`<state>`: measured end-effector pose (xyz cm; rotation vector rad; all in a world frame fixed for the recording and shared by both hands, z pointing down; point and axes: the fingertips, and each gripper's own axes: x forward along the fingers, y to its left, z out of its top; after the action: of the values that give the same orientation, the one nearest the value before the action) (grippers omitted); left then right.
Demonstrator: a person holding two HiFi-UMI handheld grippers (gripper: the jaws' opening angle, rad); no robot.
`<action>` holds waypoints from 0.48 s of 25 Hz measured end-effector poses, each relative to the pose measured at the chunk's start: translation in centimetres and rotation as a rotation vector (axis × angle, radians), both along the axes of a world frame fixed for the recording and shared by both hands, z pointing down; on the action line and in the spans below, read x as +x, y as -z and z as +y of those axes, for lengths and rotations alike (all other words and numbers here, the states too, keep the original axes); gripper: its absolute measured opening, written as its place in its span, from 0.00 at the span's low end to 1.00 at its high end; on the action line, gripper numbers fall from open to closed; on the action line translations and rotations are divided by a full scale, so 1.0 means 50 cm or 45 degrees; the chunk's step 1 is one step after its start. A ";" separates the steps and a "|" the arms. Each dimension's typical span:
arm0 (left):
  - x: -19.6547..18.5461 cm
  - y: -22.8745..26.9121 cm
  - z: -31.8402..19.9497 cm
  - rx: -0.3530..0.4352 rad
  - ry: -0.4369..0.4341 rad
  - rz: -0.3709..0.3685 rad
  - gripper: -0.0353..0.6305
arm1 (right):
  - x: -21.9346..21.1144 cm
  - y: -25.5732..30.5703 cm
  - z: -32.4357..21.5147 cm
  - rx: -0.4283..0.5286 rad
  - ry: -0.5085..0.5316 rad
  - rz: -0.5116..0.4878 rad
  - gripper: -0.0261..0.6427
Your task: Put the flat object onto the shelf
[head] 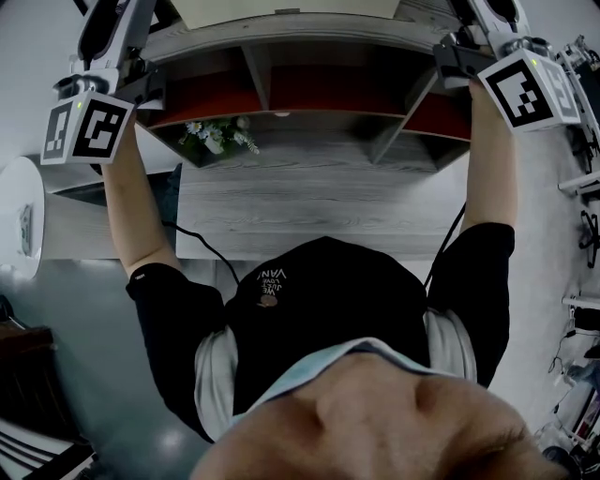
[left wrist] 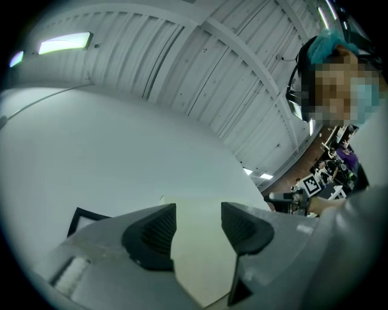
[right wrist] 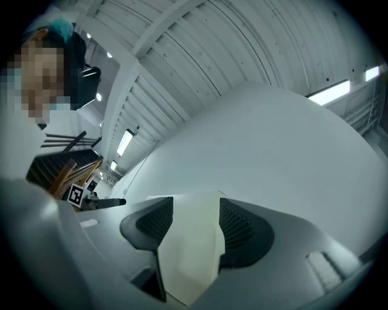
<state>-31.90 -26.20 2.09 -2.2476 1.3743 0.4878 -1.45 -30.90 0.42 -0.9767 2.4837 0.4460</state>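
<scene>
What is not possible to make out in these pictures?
- The flat object: head view, cut off by the top edge; its full shape is unknown.
- The same object, both tool views: the left tool and the right tool cover all but a strip.
- The shelf: neither tool view shows it.

head | steeply down over shelf [head: 281,42]; gripper views | close behind jaws; both facing up toward ceiling [left wrist: 182,60]
</scene>
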 end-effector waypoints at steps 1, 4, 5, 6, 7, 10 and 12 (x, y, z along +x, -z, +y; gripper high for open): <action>0.005 0.001 0.012 0.008 0.006 -0.005 0.41 | 0.004 -0.002 0.005 -0.001 0.000 -0.002 0.38; 0.018 0.002 0.047 0.031 0.018 -0.021 0.38 | 0.006 -0.004 0.020 0.005 0.026 -0.017 0.35; 0.020 0.002 0.057 0.038 0.018 -0.023 0.37 | 0.008 -0.006 0.024 0.004 0.027 -0.021 0.34; 0.022 0.002 0.067 0.045 0.019 -0.023 0.36 | 0.010 -0.007 0.028 0.002 0.030 -0.024 0.34; 0.025 0.002 0.077 0.051 0.020 -0.024 0.35 | 0.011 -0.007 0.034 0.004 0.039 -0.027 0.34; 0.037 0.004 0.104 0.062 0.024 -0.032 0.32 | 0.016 -0.006 0.054 0.008 0.065 -0.037 0.33; 0.045 0.000 0.115 0.062 0.025 -0.032 0.30 | 0.021 -0.010 0.062 0.006 0.076 -0.043 0.32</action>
<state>-29.67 -20.47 2.08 -2.1918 1.3562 0.4794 -0.38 -27.81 0.92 -0.8986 2.4730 0.4130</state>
